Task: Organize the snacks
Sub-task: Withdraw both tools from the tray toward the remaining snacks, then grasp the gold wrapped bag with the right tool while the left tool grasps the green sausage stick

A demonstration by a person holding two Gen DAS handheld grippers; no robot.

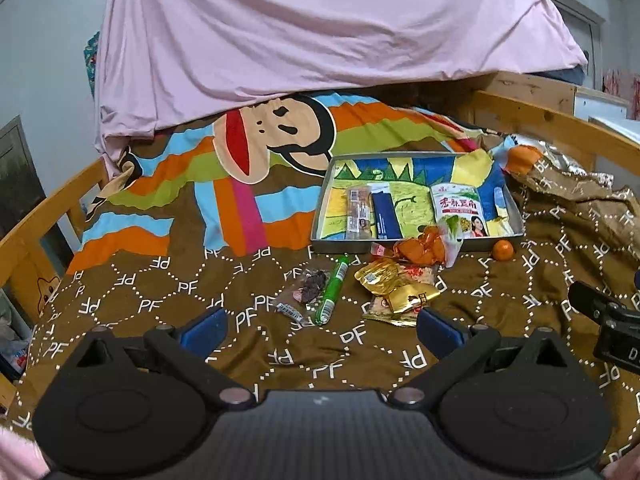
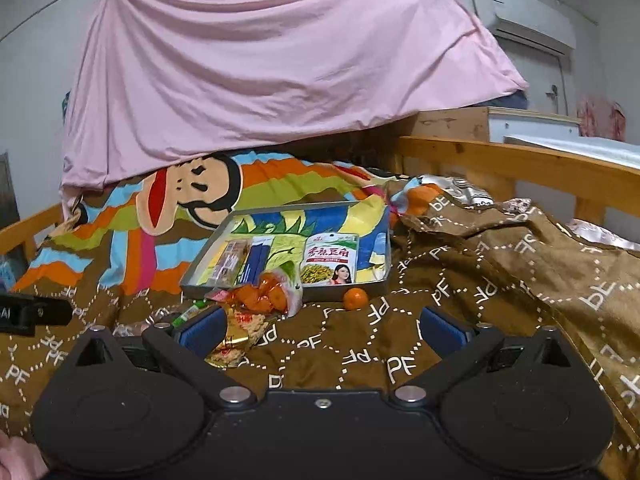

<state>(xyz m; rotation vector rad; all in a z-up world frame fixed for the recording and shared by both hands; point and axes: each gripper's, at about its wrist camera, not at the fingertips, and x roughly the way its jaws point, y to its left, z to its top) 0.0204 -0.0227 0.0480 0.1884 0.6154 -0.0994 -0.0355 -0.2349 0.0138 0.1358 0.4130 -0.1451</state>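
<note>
1. Left gripper (image 1: 320,330): black body, blue-padded fingers (image 1: 205,330) spread wide, nothing between them. It hovers over the brown quilt printed with white "PF" letters (image 1: 328,364).
2. Right gripper (image 2: 320,330): same build, blue pads (image 2: 440,330) also spread apart and empty, above the same quilt.
3. Loose snacks lie on the quilt just ahead of the left gripper: green stick-shaped packet (image 1: 332,290), clear wrapper with dark contents (image 1: 306,292) touching its left side, gold foil packets (image 1: 394,288) in a small heap to the right.
4. Clear bag of orange pieces (image 1: 424,248) leans against the near wall of the grey metal tray with a colourful cartoon lining (image 1: 516,204).
5. Inside the tray: brown snack bar in clear wrap (image 1: 357,212), dark blue rectangular pack (image 1: 386,210) right beside it, white-green pouch with red lettering (image 1: 460,210) further right, apart from those two.
6. Small orange mandarin (image 1: 503,250) sits on the quilt just outside the tray's near right corner.
7. Behind the tray: striped monkey-print blanket (image 1: 256,152), pink draped sheet (image 1: 320,32), wooden bed rail (image 1: 552,124).
8. White wall air conditioner (image 2: 524,16) shows in the right wrist view.
</note>
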